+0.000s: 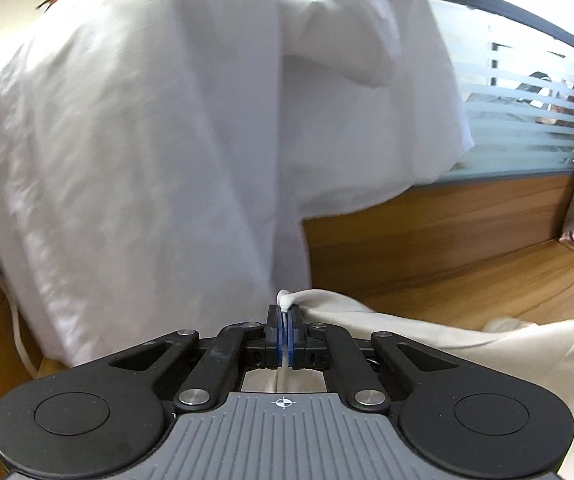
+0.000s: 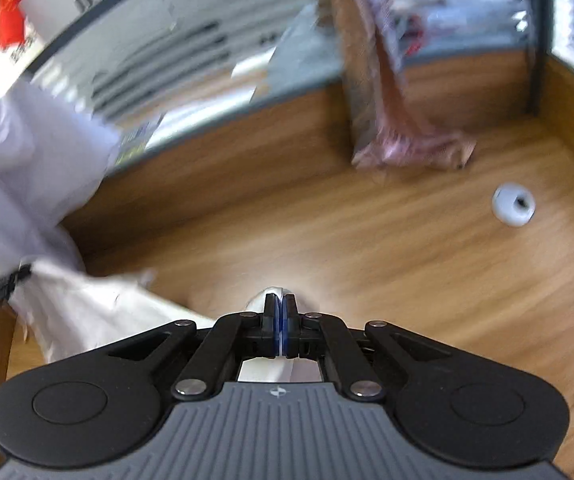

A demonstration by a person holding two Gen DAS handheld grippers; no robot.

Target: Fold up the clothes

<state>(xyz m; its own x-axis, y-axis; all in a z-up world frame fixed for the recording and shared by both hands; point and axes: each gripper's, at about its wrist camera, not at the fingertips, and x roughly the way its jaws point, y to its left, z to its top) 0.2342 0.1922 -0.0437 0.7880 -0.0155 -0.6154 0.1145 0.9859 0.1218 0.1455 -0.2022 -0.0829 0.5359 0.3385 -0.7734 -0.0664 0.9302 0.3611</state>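
L tongs point(image 1: 285, 312) & R tongs point(image 2: 280, 307) both pinching cream cloth point(image 1: 467, 344); no legible text.

A wooden desk point(image 2: 327, 240) with a raised wooden back panel point(image 1: 447, 216) fills the scene. Above the panel runs frosted striped glass point(image 1: 527, 120) in a dark frame. A patterned pinkish cloth point(image 2: 391, 120) hangs at the far right, its end resting on the desk. Near it, a white round cap point(image 2: 513, 204) sits in the desktop. A red hanging point(image 2: 9, 26) shows far left, blurred.
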